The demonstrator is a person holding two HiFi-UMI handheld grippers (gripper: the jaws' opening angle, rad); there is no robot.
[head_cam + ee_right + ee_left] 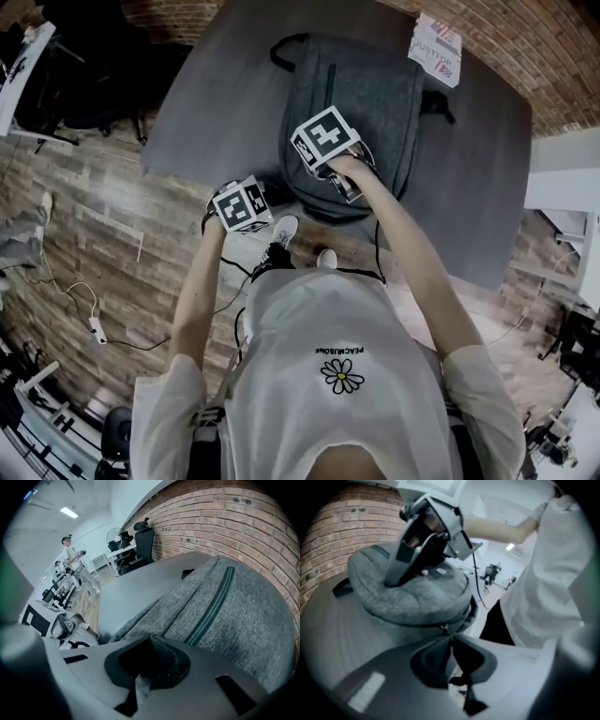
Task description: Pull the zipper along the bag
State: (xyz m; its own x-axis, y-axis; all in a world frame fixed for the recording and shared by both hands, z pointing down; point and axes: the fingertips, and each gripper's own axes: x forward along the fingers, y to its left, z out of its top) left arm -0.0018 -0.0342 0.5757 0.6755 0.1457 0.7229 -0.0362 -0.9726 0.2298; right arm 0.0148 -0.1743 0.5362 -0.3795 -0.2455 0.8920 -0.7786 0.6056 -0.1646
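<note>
Well, I see the grey bag (375,103) lying flat on the tabletop (216,112), with one end at the near edge. My left gripper (450,637) is at that end, low on the bag's side: its jaws are almost pressed together, and the tips seem to pinch the small zipper pull (444,628). My right gripper (150,639) has its jaws pressed together, holding nothing, and its tips touch the top of the bag, beside a long zipper (211,611).
</note>
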